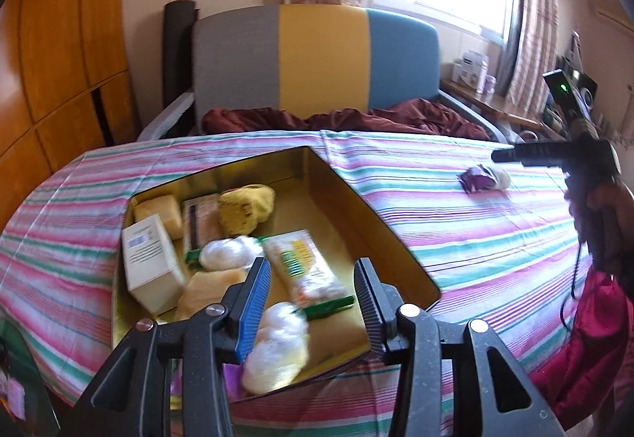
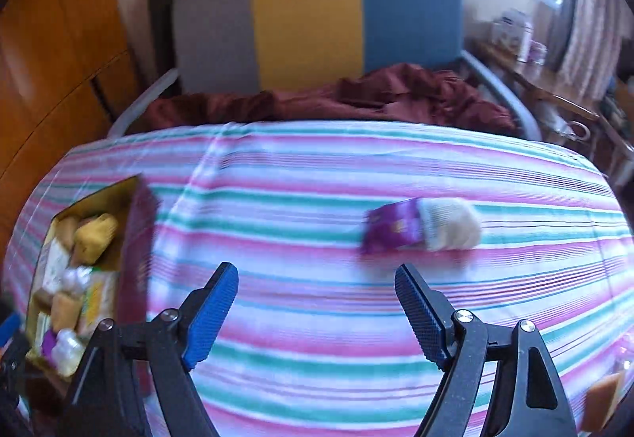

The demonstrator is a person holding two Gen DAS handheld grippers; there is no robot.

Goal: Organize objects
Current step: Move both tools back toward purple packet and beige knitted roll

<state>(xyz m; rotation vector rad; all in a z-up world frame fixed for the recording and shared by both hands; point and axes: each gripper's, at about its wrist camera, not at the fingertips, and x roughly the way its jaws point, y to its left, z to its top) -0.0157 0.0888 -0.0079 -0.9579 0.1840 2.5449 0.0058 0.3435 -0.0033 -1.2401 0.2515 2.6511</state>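
Striped bedsheet [image 2: 317,175] carrying gold tin [image 1: 340,175] at lower left. Lying right of centre: purple-wrapped packet [image 2: 420,225], long axis across frame, just beyond and right of right hand-held gripper [image 2: 317,312], gaping wide, empty. Hovering over tin: left hand-held gripper [image 1: 313,302], narrower, holding nothing.
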